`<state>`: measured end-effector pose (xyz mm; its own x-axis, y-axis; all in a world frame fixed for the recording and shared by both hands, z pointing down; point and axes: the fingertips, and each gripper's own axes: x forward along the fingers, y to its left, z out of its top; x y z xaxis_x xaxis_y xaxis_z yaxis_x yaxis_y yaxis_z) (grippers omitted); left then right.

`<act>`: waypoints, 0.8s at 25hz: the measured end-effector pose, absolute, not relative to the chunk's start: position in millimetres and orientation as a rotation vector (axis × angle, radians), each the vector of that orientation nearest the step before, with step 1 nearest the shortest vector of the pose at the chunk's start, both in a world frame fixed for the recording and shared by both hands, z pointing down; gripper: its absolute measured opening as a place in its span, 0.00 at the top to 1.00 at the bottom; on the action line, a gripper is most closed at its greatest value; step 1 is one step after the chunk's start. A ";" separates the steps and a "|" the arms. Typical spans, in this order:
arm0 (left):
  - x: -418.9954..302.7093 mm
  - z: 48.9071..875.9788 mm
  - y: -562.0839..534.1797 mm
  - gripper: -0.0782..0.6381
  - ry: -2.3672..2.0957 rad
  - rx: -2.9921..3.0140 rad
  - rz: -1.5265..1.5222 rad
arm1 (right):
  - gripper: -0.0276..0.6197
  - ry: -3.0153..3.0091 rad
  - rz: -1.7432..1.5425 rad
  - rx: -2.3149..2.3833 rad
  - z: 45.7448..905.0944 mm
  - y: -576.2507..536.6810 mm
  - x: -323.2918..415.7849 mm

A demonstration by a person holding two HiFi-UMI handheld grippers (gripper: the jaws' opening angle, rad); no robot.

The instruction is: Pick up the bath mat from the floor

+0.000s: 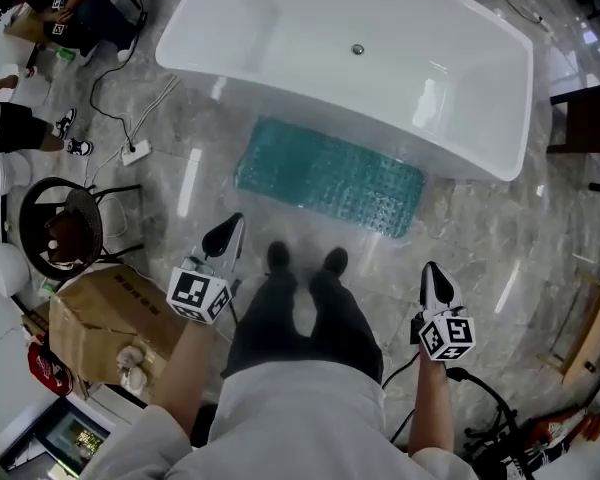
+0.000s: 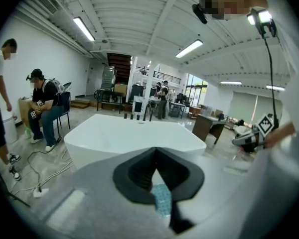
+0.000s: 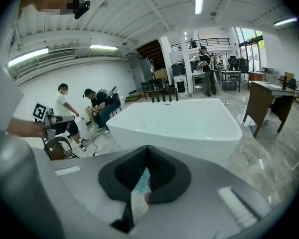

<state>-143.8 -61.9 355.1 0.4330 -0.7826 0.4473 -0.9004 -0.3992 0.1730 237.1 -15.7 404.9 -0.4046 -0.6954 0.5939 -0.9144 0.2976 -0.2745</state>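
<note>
Grey, glossy, marble-veined floor is all that lies under the two tools, so I'd say the job has not begun. The reach down, the opening of a tool, the pinch on an edge and the lift are all left to do.

Nearest the person, the left tool and the right tool hang on either side of the dark shoes. Both are clenched tight on nothing, ribbed black pads pressed together, and neither touches anything. At the near left sits a dented brown cardboard box.

Just beyond the toes, the bath mat lies flat on the floor. It is a long teal rectangle, translucent and rubbery-looking, covered in small bumps; I'd expect it to sag limply once raised. Its far long edge runs close along the bathtub, which is smooth, hard, glossy white with rounded corners.
</note>
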 end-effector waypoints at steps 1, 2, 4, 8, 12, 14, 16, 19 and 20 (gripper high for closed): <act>-144.7 366.2 -63.4 0.89 -1.432 2.297 0.421 | 0.95 -2.202 0.837 1.453 415.7 -17.9 238.6; -146.4 377.9 -65.5 0.89 -1.432 2.290 0.425 | 0.95 -2.195 0.841 1.462 426.9 -20.2 239.1; -150.3 403.7 -70.1 0.89 -1.431 2.279 0.437 | 0.95 -2.178 0.848 1.485 451.9 -24.5 238.8; -159.9 465.4 -77.0 0.89 -1.429 2.264 0.470 | 0.95 -2.152 0.851 1.526 510.3 -30.5 239.7; -169.6 532.0 -86.2 0.89 -1.385 2.264 0.453 | 0.95 -2.121 0.838 1.563 579.2 -38.9 246.8; -175.2 566.1 -93.3 0.89 -1.370 2.256 0.413 | 0.95 -2.107 0.836 1.589 614.9 -47.3 254.0; -185.8 602.7 -99.4 0.89 -1.381 2.228 0.405 | 0.95 -2.092 0.837 1.613 648.9 -55.5 260.8; -204.4 656.4 -108.0 0.89 -1.405 2.195 0.434 | 0.95 -2.081 0.841 1.626 697.6 -68.7 266.8; -208.5 672.9 -112.7 0.89 -1.406 2.196 0.445 | 0.95 -2.086 0.835 1.625 712.6 -74.6 268.1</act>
